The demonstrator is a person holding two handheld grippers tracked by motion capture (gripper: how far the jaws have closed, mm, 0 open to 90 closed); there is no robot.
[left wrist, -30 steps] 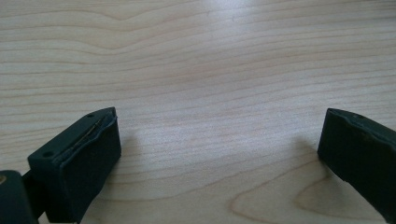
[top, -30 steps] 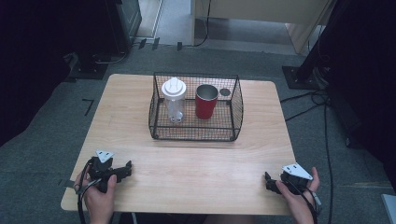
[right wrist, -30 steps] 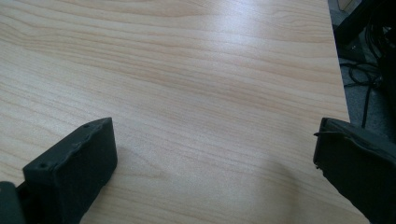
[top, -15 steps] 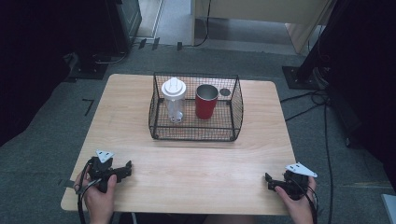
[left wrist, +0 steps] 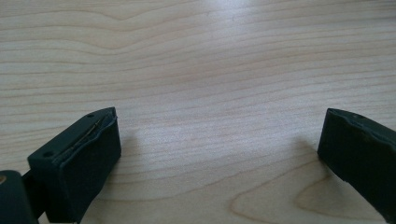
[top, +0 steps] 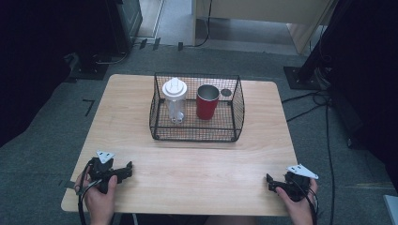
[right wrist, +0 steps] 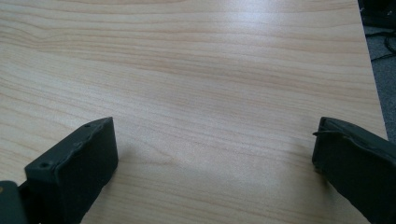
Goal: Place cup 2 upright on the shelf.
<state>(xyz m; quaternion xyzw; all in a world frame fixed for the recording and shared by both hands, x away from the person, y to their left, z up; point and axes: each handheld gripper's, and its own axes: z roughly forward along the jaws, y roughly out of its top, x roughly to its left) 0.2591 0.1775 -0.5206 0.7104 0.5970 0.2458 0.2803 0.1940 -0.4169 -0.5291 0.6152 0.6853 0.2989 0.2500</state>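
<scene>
both my tools sit wide open and empty, left tool [top: 126, 169] and right tool [top: 271, 183], on the counter [top: 197, 164] well short of the basket [top: 196, 135]. inside it stand bottle [top: 174, 101] and cup [top: 207, 101]. i'd approach from above, clearing the rim.

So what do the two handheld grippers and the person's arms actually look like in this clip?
Both are black. The left gripper and right gripper each carry a pale grey three-cornered plate on top, and black cables loop around each wrist. In the gripper views the jaws are blocky black pads with small screw holes. The left hand and right hand show no sleeves.
</scene>
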